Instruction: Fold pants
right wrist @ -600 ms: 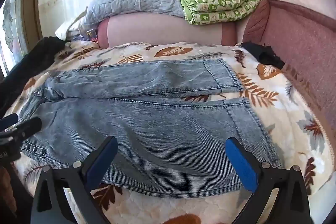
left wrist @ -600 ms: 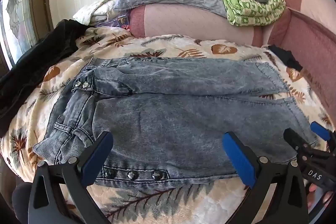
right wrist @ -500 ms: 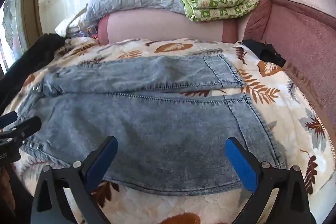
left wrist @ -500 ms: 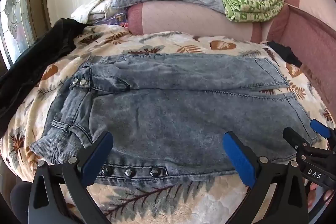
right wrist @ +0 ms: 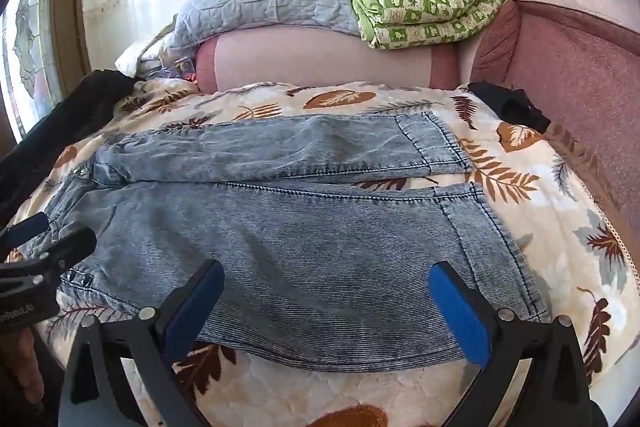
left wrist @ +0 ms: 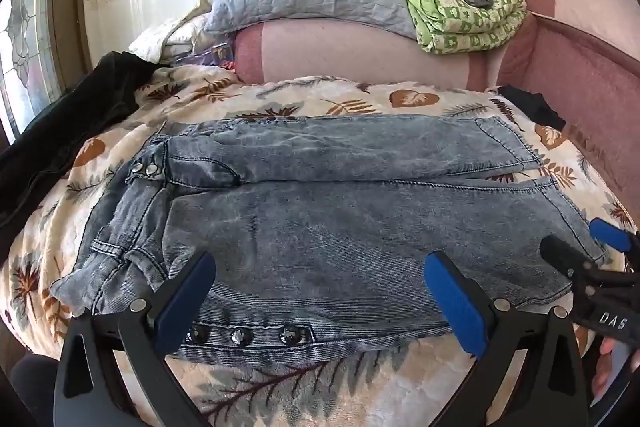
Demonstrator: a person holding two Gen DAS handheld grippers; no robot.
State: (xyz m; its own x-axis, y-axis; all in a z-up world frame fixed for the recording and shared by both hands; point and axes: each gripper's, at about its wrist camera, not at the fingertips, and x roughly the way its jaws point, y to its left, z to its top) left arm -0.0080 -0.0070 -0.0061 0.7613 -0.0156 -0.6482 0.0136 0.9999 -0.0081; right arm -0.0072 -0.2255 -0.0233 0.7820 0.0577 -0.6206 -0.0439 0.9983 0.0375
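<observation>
Both claws wide open, nothing grabbed yet. Pants [left wrist: 340, 227] lie flat on the bed [left wrist: 320, 387], just ahead of the left claw [left wrist: 320, 297] and right claw [right wrist: 326, 307]. Looks like the pre-grab hover; next, pinch the near edge.

Left claw [left wrist: 320, 291] is held wide open, tilted downward. Right claw [right wrist: 326, 297] likewise; nothing is gripped.
</observation>
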